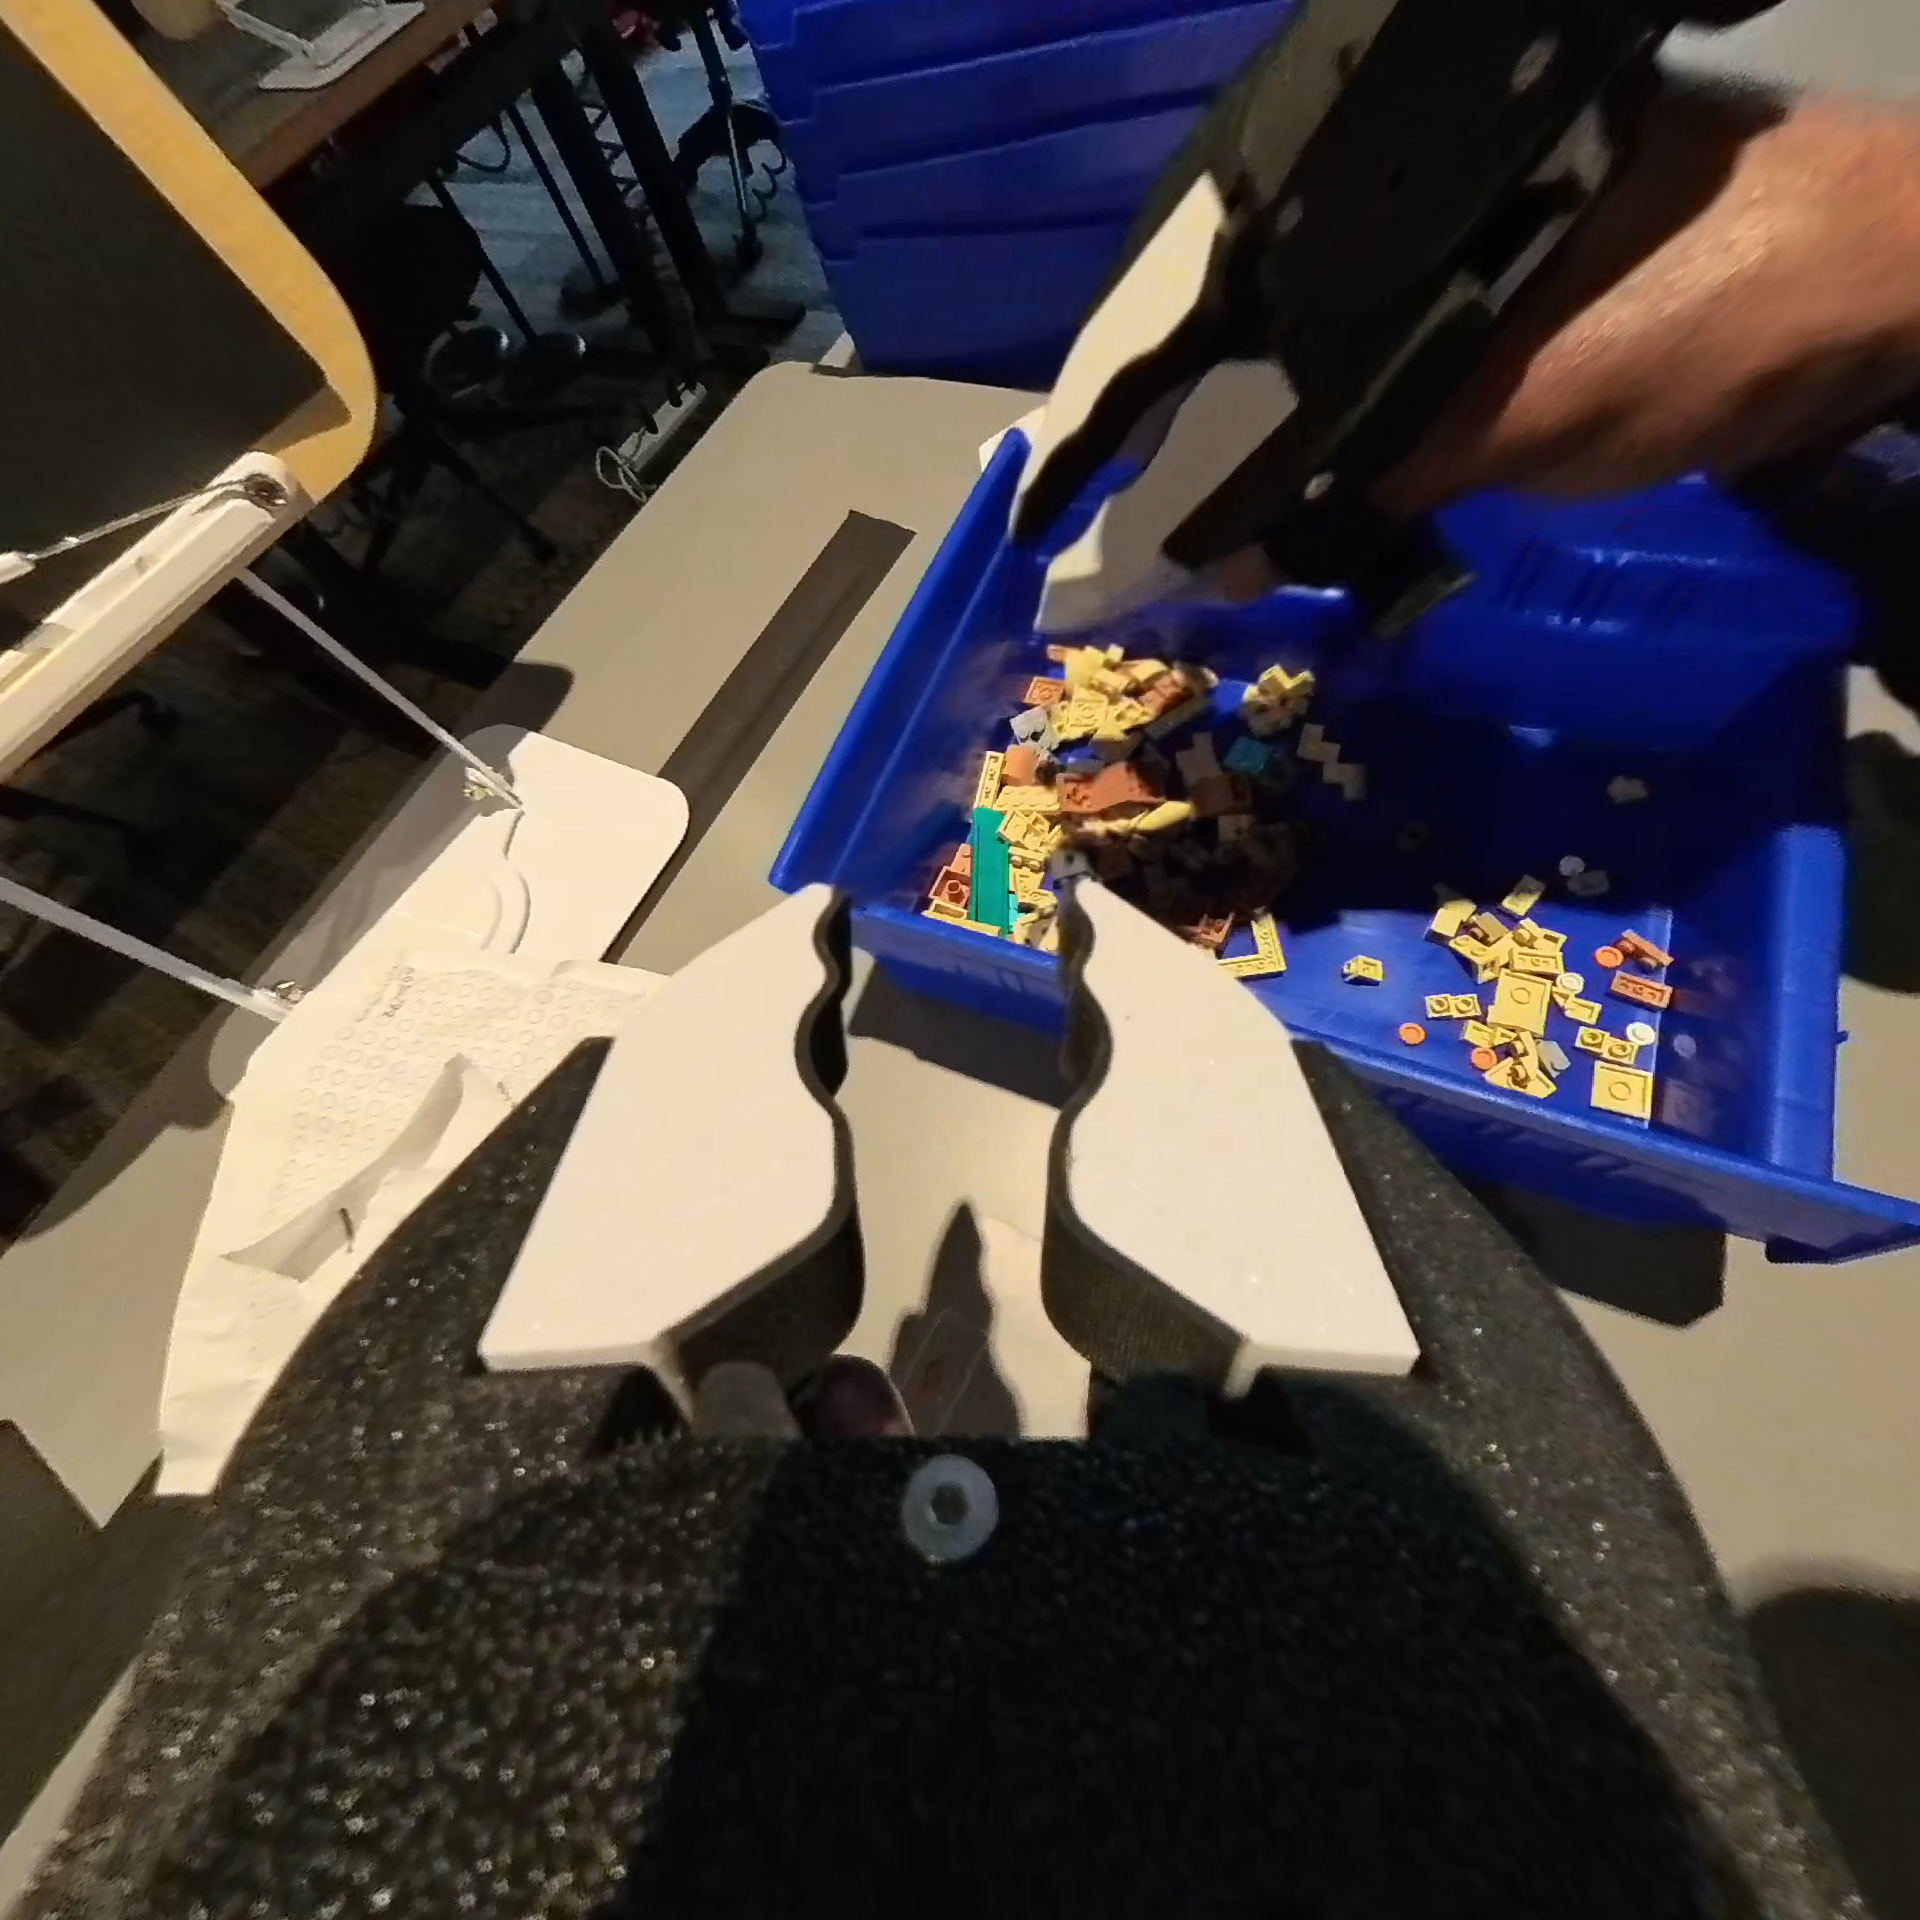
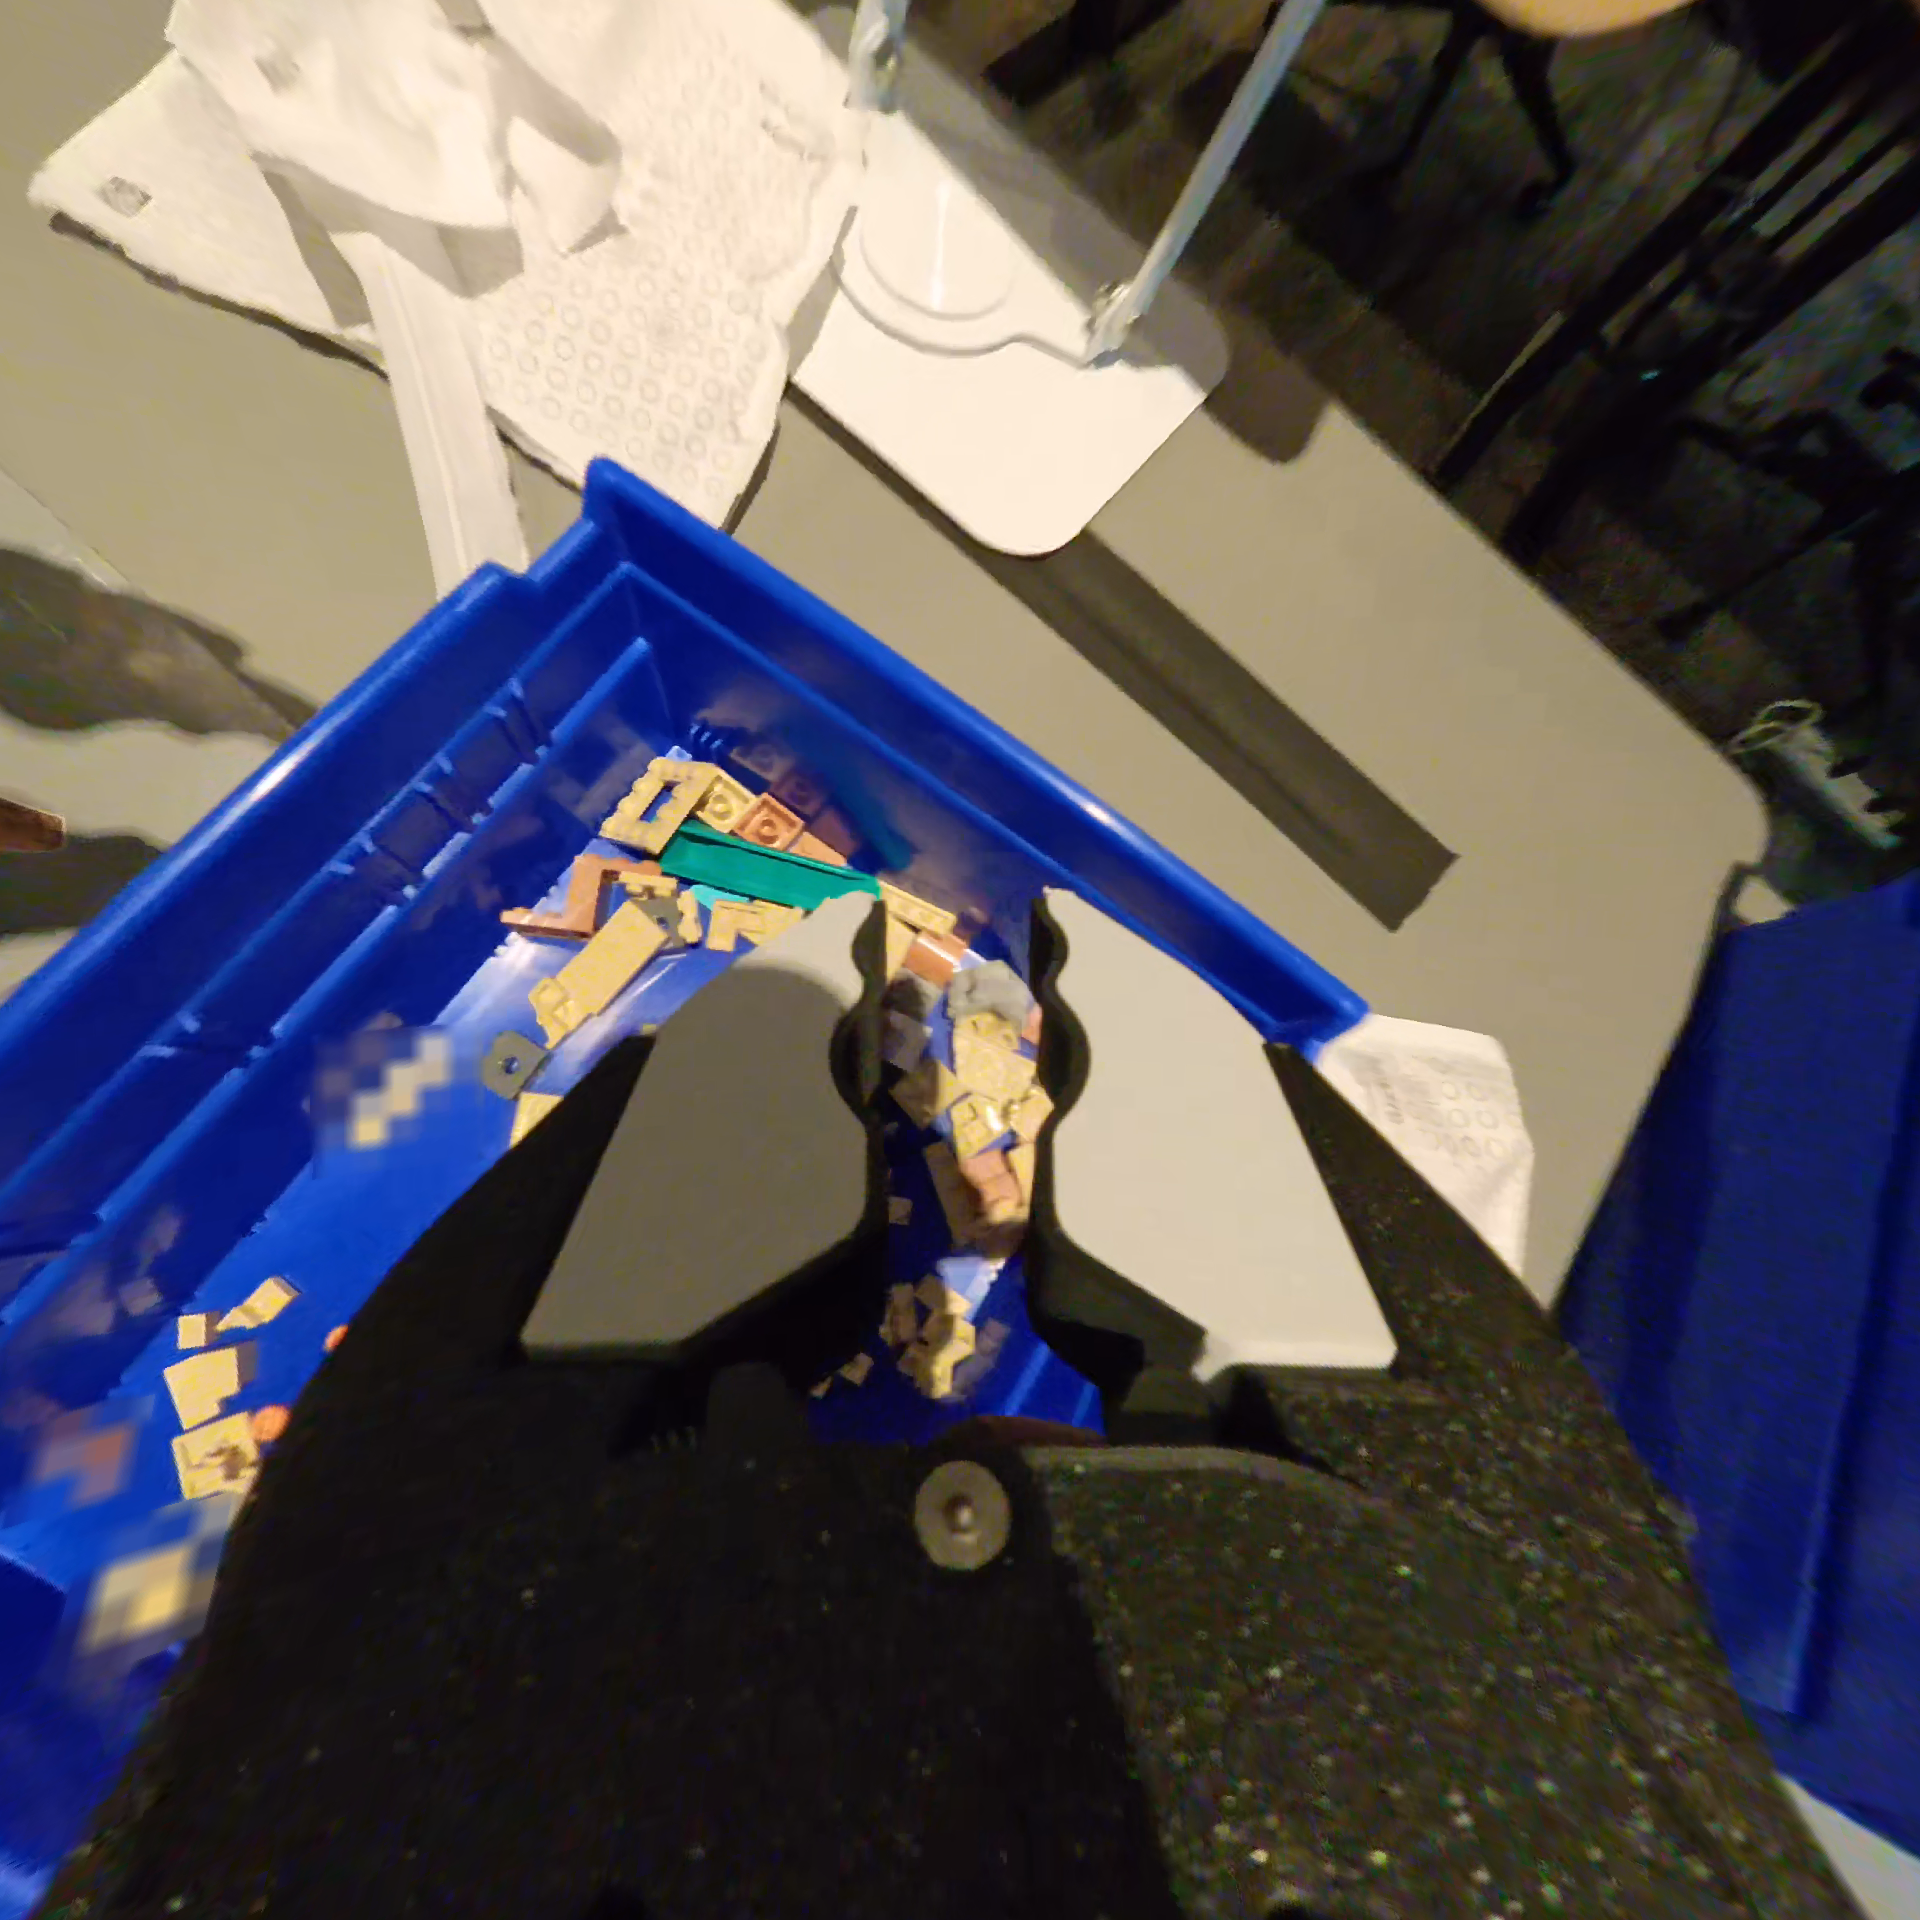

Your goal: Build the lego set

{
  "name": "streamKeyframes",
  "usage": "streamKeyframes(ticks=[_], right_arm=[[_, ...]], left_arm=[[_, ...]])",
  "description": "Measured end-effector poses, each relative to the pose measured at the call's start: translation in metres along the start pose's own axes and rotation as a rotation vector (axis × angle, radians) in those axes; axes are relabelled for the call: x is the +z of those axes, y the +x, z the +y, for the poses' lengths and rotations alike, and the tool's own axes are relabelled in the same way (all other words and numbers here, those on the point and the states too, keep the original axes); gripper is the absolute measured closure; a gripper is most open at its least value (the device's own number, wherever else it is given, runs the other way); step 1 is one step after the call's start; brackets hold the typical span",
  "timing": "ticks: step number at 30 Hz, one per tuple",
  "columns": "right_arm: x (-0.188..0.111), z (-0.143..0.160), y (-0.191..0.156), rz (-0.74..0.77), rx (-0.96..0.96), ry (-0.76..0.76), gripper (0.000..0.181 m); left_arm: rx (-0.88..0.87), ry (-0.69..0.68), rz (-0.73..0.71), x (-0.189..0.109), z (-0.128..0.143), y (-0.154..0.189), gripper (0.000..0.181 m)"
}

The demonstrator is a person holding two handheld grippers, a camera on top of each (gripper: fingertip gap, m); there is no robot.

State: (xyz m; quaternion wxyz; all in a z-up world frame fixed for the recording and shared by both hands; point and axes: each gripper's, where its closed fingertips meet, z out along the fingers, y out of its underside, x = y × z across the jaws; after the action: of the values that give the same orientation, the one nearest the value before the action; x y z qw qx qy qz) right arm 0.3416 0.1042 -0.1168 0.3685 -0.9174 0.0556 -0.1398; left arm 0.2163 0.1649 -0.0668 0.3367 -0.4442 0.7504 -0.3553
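Grey counter (image 1: 790,499) fills the ground under both tools, with dark chair legs and stacked blue bins (image 1: 966,177) beyond its far edge. Just ahead of the left tongs (image 1: 951,899) sits a blue tray (image 1: 831,831), tilted, its near corner between the two pale fingertips. These tongs are spread wide and hold nothing. Inside the tray, straight beyond the left tongs' tips, lies a heap of tan and brown lego pieces (image 1: 1101,790) with a teal plate (image 1: 992,873) standing among them — a second scatter of tan pieces (image 1: 1527,987) lies off to the right of the tips. To the left of the left tongs, white paper bags (image 1: 416,1039) lie crumpled on the counter beside a white stand base (image 1: 603,821).

Right tongs (image 2: 956,914) reach down into the same tray from the opposite side, a hand (image 1: 1683,312) gripping the tool. Its fingers are parted — pieces show through the gap — and nothing is pinched between them. Their tips hover over the heap, with the teal plate (image 2: 769,862) just beyond the left tip and the tray wall (image 2: 1039,779) past that.
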Motion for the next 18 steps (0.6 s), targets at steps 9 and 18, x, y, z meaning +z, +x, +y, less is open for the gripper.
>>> streamKeyframes(ticks=[9, 18], right_arm=[[-0.025, 0.001, 0.013, 0.022, -0.011, 0.012, 0.161], [-0.027, 0.007, 0.019, 0.033, -0.026, -0.006, 0.162]], left_arm=[[0.008, -0.004, 0.012, 0.002, 0.001, 0.003, 0.144], [0.008, -0.001, 0.013, 0.001, 0.001, 0.003, 0.145]])
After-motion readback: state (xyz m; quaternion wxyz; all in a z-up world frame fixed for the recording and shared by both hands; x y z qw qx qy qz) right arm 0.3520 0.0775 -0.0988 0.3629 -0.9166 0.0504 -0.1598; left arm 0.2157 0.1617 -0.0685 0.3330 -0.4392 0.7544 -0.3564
